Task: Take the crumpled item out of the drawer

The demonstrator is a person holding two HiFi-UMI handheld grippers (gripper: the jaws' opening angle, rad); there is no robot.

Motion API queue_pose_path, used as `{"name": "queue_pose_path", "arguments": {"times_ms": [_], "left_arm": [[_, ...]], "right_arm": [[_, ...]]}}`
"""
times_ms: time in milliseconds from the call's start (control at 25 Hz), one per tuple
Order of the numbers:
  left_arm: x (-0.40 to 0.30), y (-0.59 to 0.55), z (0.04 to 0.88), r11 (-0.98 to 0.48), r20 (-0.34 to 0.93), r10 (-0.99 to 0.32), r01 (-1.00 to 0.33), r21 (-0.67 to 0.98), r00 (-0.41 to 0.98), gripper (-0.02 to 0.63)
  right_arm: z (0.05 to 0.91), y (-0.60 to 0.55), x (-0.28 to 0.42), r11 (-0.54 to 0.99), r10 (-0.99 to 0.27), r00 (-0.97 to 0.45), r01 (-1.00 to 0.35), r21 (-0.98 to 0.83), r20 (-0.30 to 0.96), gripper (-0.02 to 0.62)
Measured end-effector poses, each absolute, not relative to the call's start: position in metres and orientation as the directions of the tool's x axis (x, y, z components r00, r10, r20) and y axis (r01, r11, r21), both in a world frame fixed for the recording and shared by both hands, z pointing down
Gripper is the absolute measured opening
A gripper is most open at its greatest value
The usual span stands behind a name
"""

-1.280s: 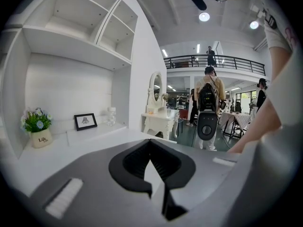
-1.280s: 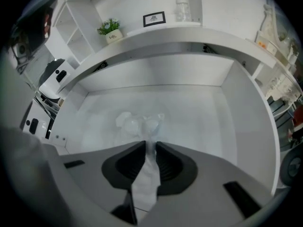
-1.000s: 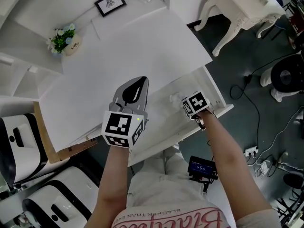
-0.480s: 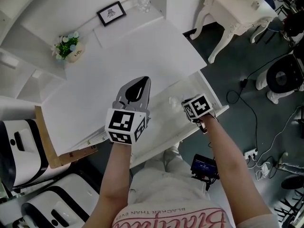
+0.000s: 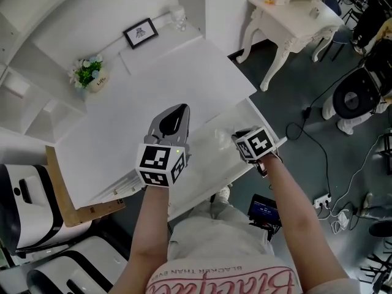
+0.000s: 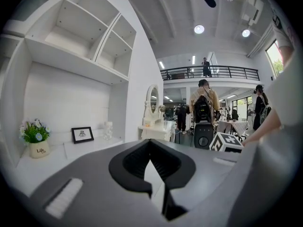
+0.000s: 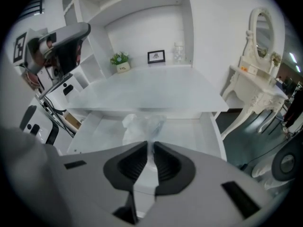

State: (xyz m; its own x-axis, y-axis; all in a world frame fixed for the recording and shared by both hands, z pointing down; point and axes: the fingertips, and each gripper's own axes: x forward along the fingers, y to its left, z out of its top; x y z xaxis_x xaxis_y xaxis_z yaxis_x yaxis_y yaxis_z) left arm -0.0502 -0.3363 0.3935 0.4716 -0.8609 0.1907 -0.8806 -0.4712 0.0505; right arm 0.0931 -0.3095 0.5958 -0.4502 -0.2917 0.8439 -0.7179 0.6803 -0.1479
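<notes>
Right gripper [image 7: 150,146] has its fingers [image 7: 166,162] pinched on just a thin edge of the crumpled item [image 7: 142,126], right over the open drawer [image 7: 211,135]. I'd guess it could slip and drop back in. Left gripper [image 6: 150,143] is closed on nothing above the counter [image 5: 153,97].

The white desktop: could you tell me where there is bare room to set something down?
The desktop is bare across its middle, between the flower pot, picture frame and glass jar along the back and the open drawer in front. The front is crowded: the left gripper hovers there; the right gripper holds the crumpled item over the drawer.
</notes>
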Motion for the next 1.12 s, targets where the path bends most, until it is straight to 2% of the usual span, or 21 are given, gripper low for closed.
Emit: {"name": "queue_pose_path", "arguments": {"times_ms": [600, 1120], "left_arm": [[-0.054, -0.325, 0.363, -0.466, 0.124, -0.877, -0.884, 0.02, 0.465, 0.009], [-0.051, -0.311, 0.327, -0.468, 0.046, -0.883, -0.883, -0.022, 0.467, 0.009]], "right_arm": [[0.495, -0.31, 0.096, 0.684, -0.515, -0.489, -0.729, -0.006, 0.705, 0.049], [0.391, -0.303, 0.115, 0.563, -0.745, -0.483, -0.825, 0.046, 0.46, 0.049]]}}
